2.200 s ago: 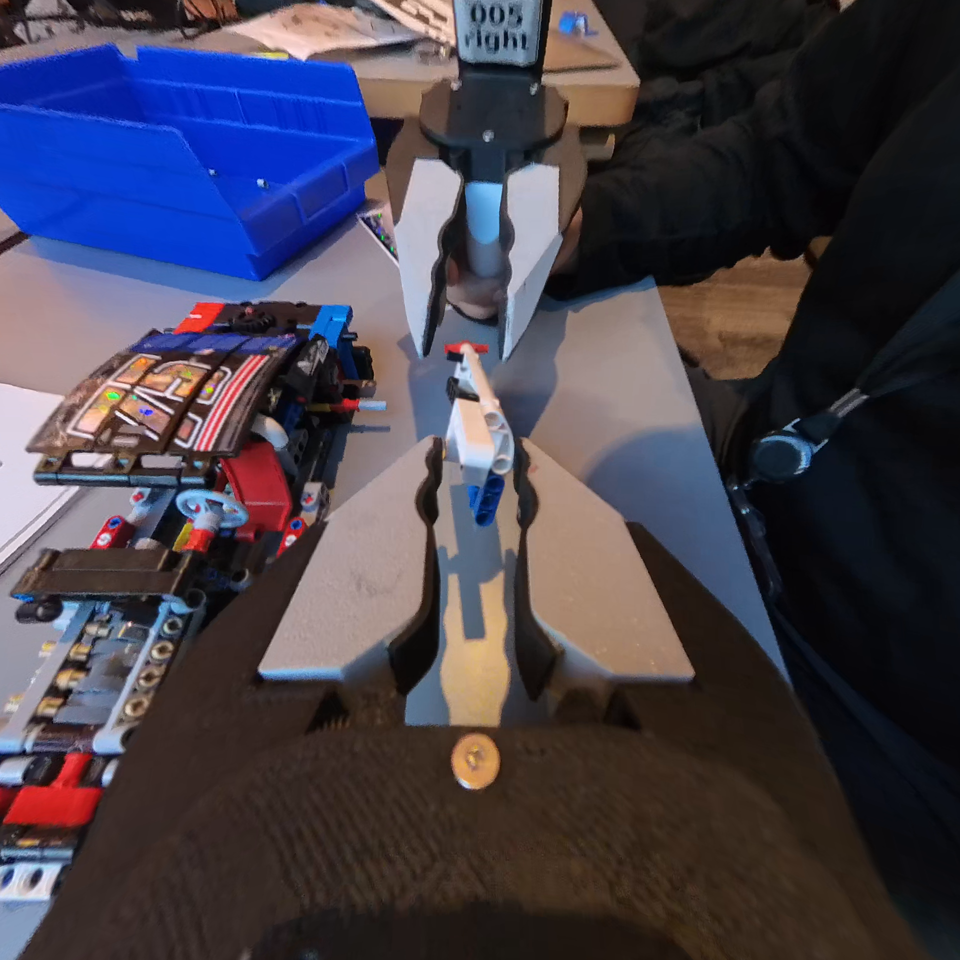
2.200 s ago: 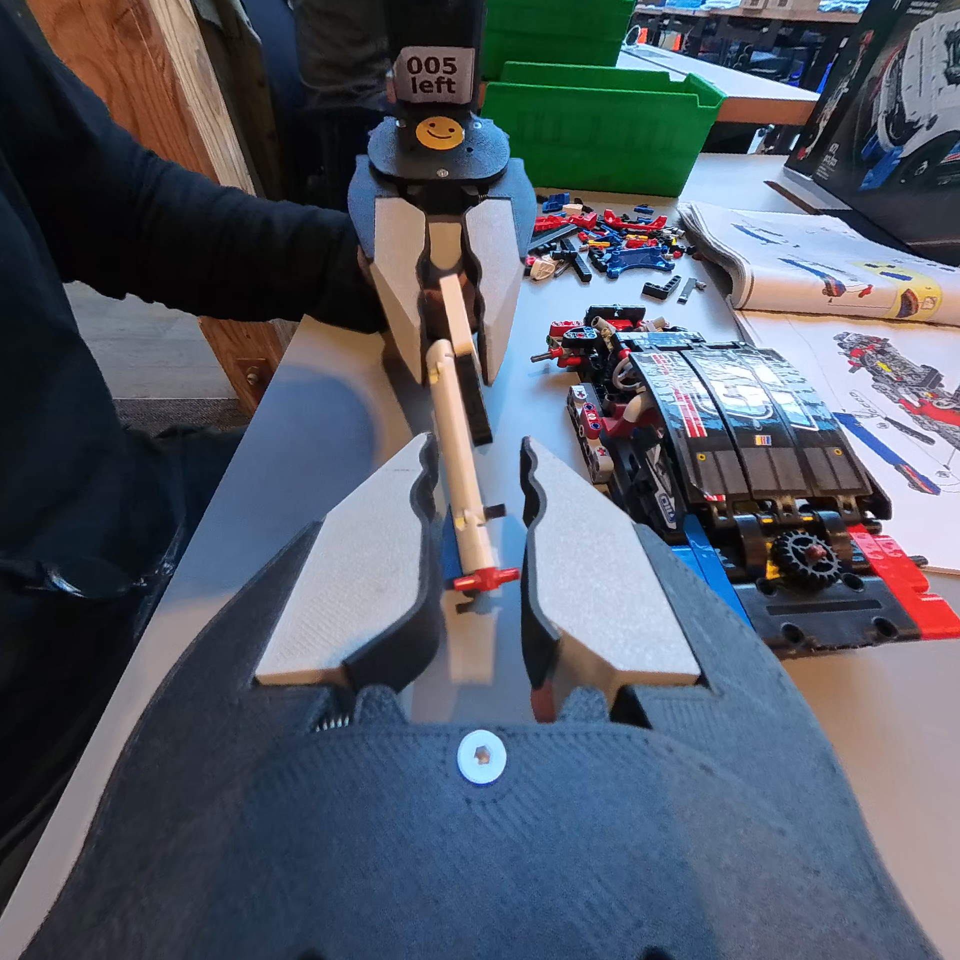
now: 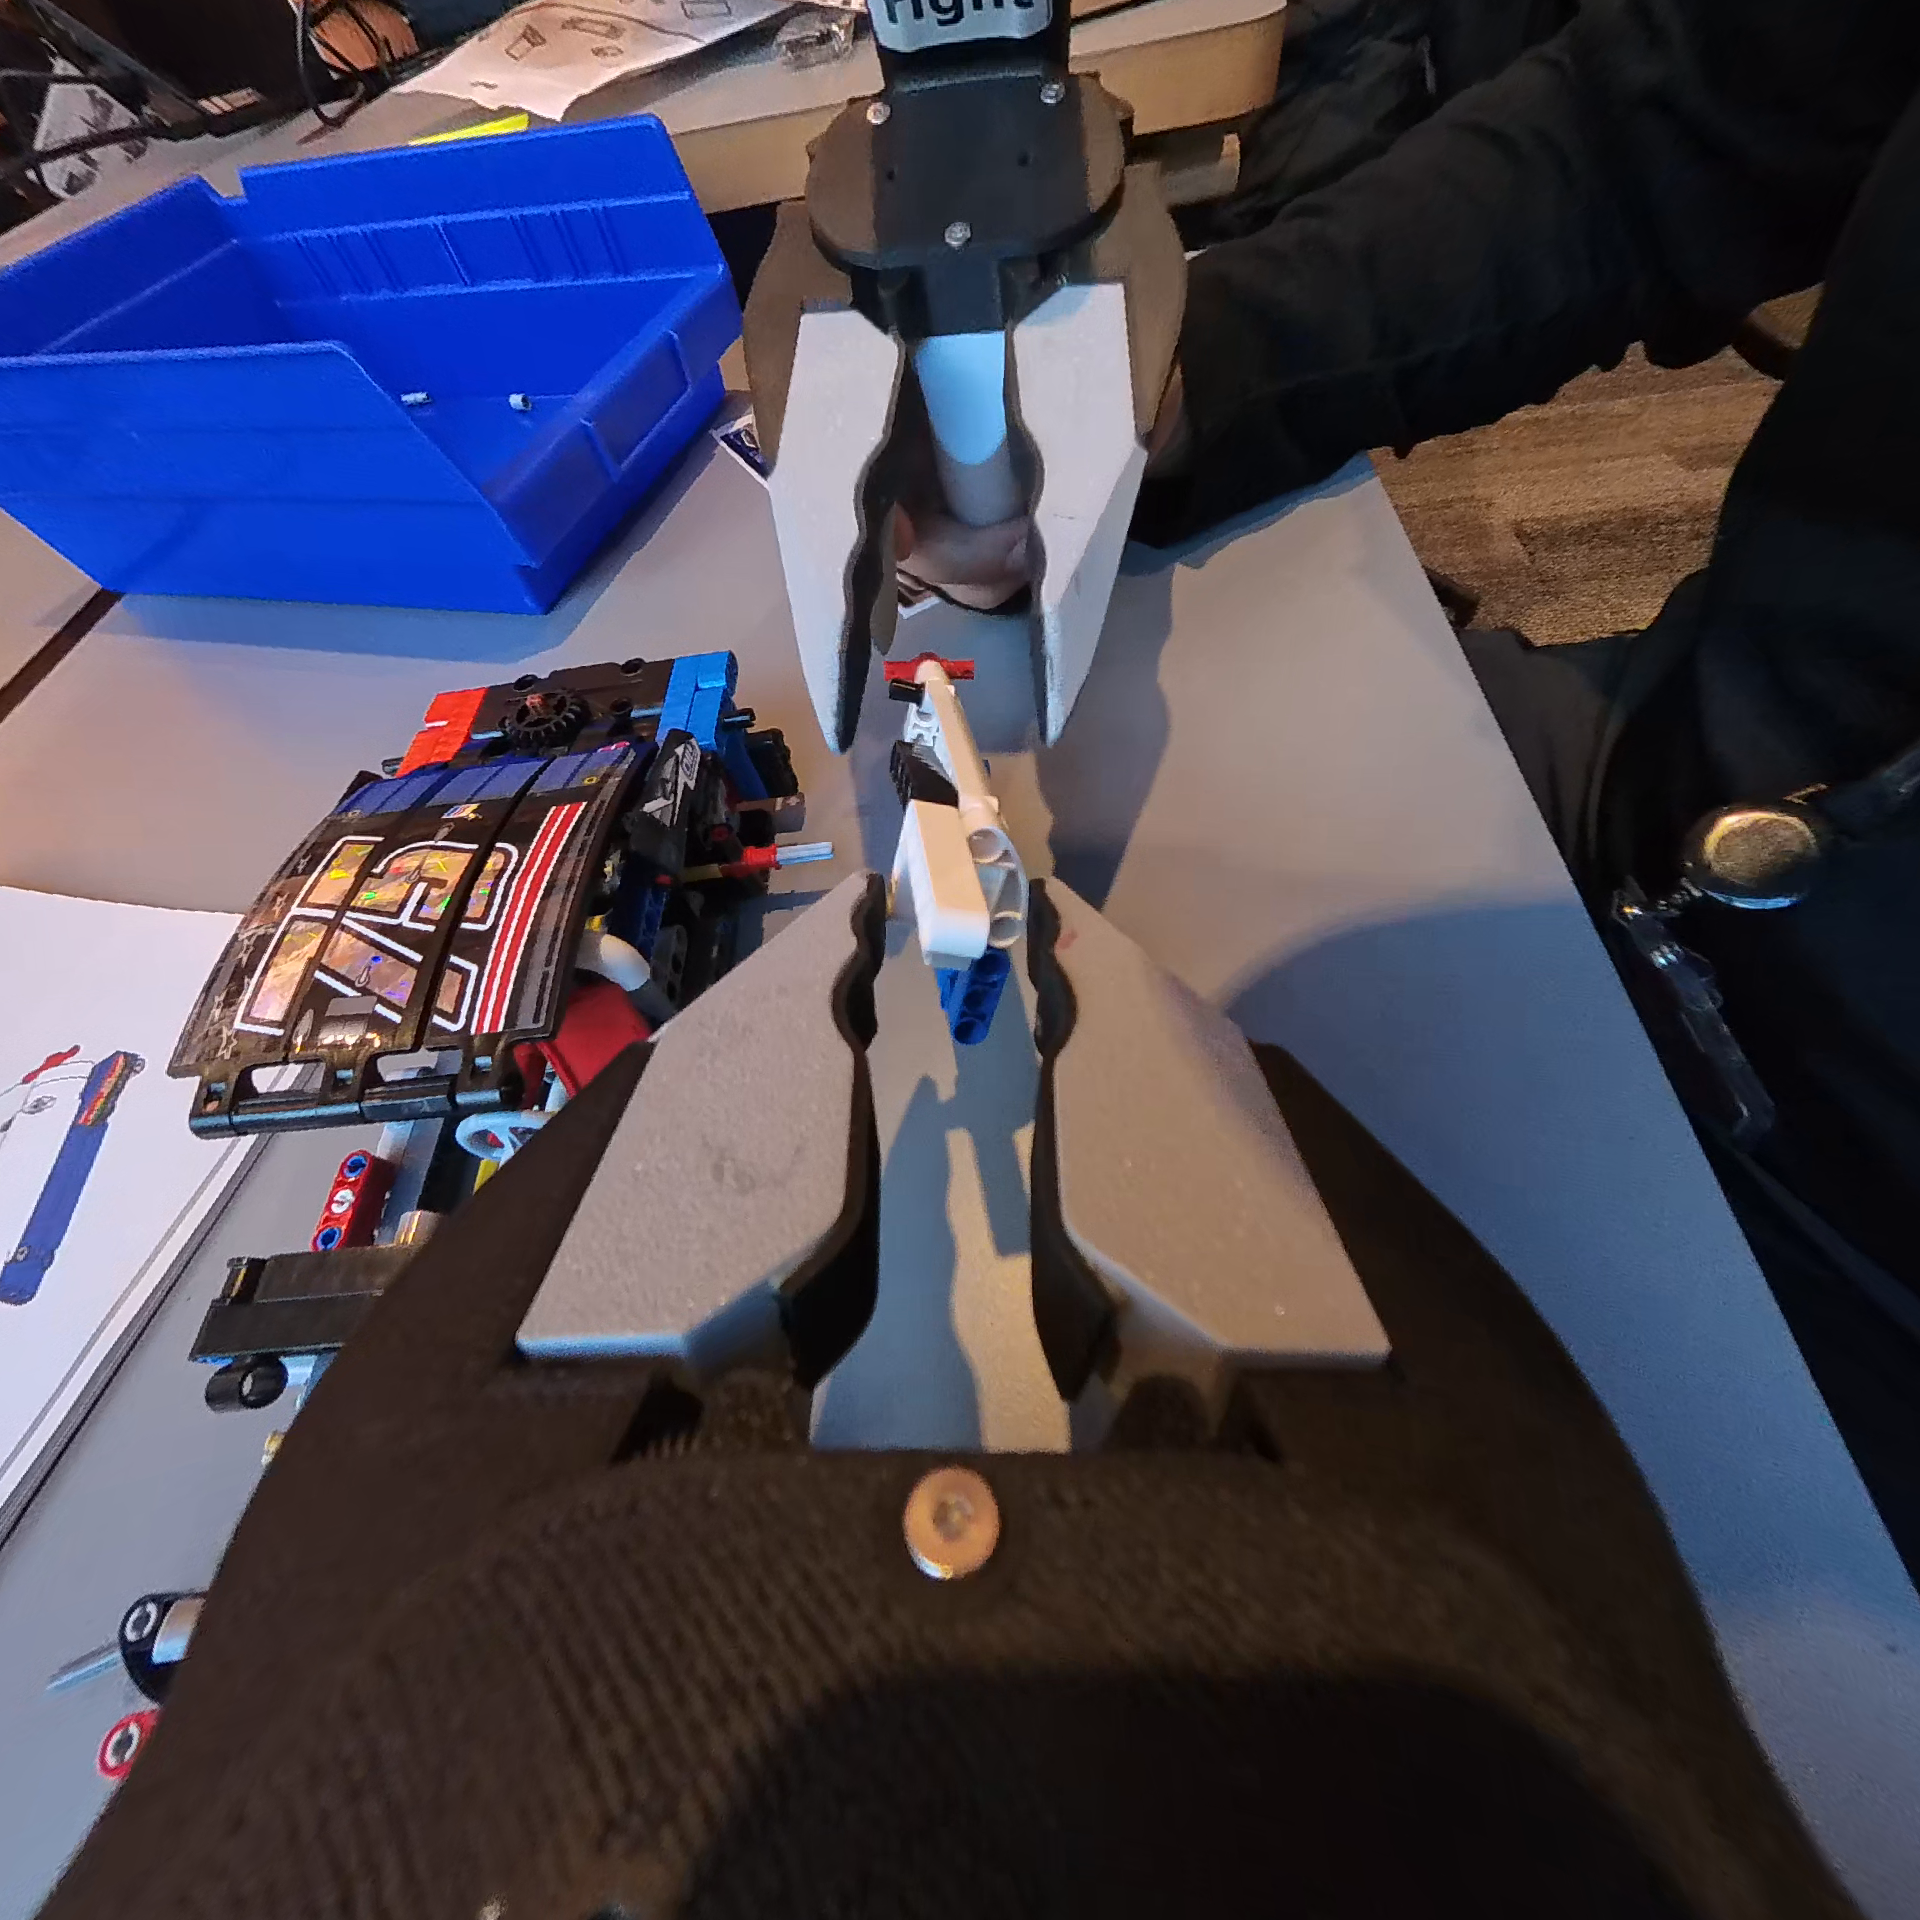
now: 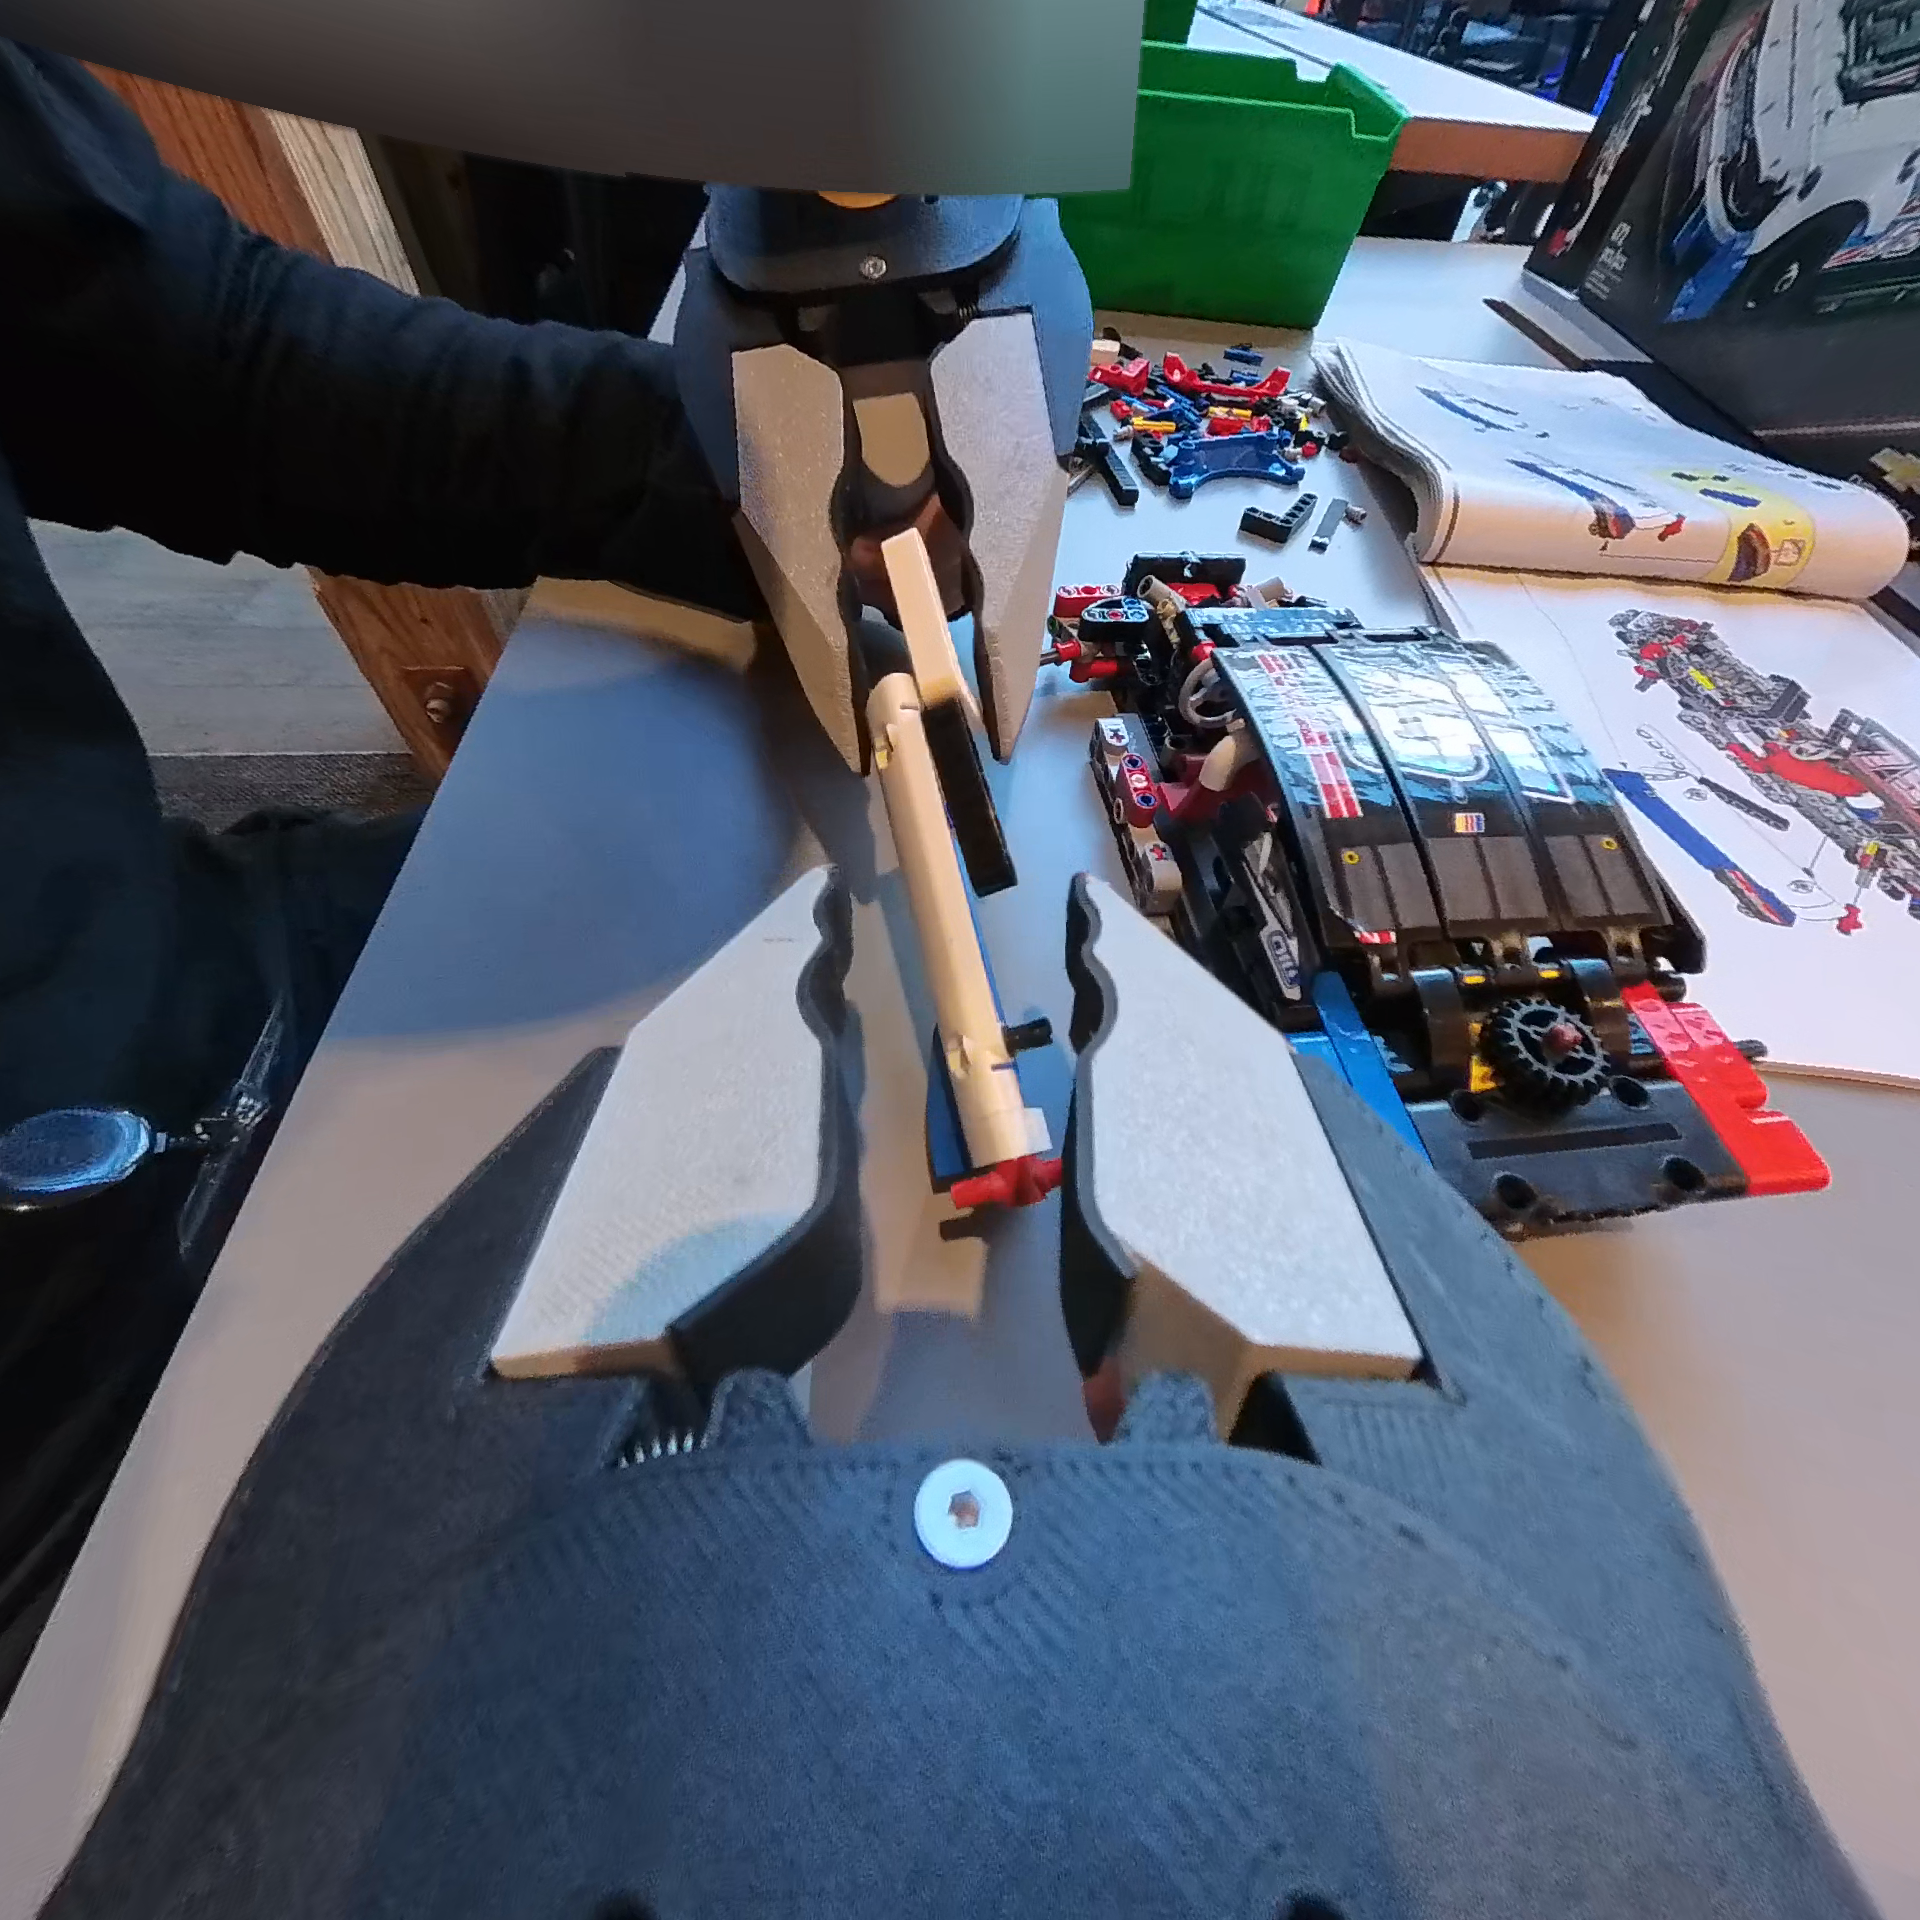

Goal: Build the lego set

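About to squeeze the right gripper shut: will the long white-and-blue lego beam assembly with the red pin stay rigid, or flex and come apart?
The long white-and-blue lego beam assembly looks stiff: straight hard plastic beams. Probably light, since it is slender. The red pin and black side piece stick out, so they may pop off under pressure. The right gripper stands open around it.

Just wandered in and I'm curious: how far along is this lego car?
The car body with its black roof looks largely built. In hand: a long white and blue sub-assembly lies on the table between the open left tongs and right tongs. Left: attaching it, plus the loose pieces by the instruction booklet.
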`<state>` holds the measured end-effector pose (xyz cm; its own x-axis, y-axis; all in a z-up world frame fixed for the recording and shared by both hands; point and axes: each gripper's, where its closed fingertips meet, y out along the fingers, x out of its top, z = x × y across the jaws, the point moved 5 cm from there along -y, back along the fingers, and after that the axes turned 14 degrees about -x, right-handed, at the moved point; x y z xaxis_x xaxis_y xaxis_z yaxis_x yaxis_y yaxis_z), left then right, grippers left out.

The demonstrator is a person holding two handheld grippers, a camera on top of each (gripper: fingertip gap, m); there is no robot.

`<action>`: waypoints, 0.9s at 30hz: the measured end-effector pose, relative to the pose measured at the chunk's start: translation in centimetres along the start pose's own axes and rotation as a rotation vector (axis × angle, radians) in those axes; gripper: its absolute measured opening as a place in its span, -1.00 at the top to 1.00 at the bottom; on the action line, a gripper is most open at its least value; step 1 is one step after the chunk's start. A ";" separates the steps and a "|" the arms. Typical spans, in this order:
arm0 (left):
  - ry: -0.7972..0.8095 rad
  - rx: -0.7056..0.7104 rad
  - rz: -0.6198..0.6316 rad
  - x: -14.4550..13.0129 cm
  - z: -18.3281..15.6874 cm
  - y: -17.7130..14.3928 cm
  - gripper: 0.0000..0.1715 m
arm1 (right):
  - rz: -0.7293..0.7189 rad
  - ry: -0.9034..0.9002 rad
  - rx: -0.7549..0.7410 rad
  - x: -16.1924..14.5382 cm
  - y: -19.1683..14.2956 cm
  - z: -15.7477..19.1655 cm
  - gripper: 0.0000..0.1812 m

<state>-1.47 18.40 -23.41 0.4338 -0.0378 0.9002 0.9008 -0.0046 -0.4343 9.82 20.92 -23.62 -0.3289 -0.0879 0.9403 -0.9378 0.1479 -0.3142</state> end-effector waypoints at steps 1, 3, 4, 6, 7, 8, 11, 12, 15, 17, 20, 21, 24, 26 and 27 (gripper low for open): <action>0.000 0.001 0.001 0.0 0.0 0.0 0.71 | 0.006 -0.005 -0.007 -0.1 0.1 0.0 0.57; 0.002 0.004 0.001 0.0 0.0 -0.1 0.71 | 0.009 -0.010 -0.010 -0.1 0.1 0.0 0.60; 0.002 0.007 0.002 0.0 0.0 -0.1 0.71 | 0.008 -0.010 -0.013 -0.1 0.1 -0.1 0.61; 0.003 0.011 0.001 0.1 0.1 -0.2 0.72 | 0.007 -0.007 -0.024 -0.1 0.2 -0.3 0.67; 0.004 0.012 0.001 0.1 0.1 -0.2 0.72 | 0.008 -0.005 -0.025 -0.1 0.2 -0.4 0.69; 0.006 0.013 0.002 0.1 0.0 -0.3 0.72 | 0.007 -0.002 -0.022 -0.1 0.2 -0.4 0.70; 0.012 0.015 0.006 0.1 0.0 -0.3 0.71 | 0.005 0.004 -0.020 -0.1 0.3 -0.5 0.71; 0.012 0.015 0.006 0.1 0.0 -0.3 0.71 | 0.005 0.004 -0.020 -0.1 0.3 -0.5 0.71; 0.009 0.015 0.011 0.0 0.0 -0.2 0.71 | 0.004 0.005 -0.024 -0.1 0.2 -0.5 0.72; 0.011 0.016 0.014 0.0 0.0 -0.2 0.71 | 0.004 0.008 -0.019 -0.1 0.2 -0.5 0.73; 0.013 0.018 0.018 0.0 0.0 -0.2 0.71 | 0.008 0.008 -0.010 -0.1 0.3 -0.5 0.77; 0.012 0.018 0.018 0.0 0.0 -0.1 0.71 | 0.009 0.007 -0.010 -0.1 0.3 -0.4 0.78; 0.011 0.019 0.018 0.0 0.0 -0.1 0.71 | 0.007 0.006 -0.013 -0.1 0.3 -0.5 0.78; 0.011 0.019 0.018 0.0 0.0 -0.1 0.71 | 0.004 0.008 -0.014 -0.1 0.2 -0.5 0.79; 0.011 0.020 0.018 0.0 0.0 -0.1 0.71 | 0.003 0.008 -0.015 -0.1 0.2 -0.5 0.79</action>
<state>-1.60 18.44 -23.39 0.4498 -0.0484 0.8918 0.8931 0.0157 -0.4496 9.67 21.44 -23.70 -0.3309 -0.0792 0.9403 -0.9349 0.1629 -0.3153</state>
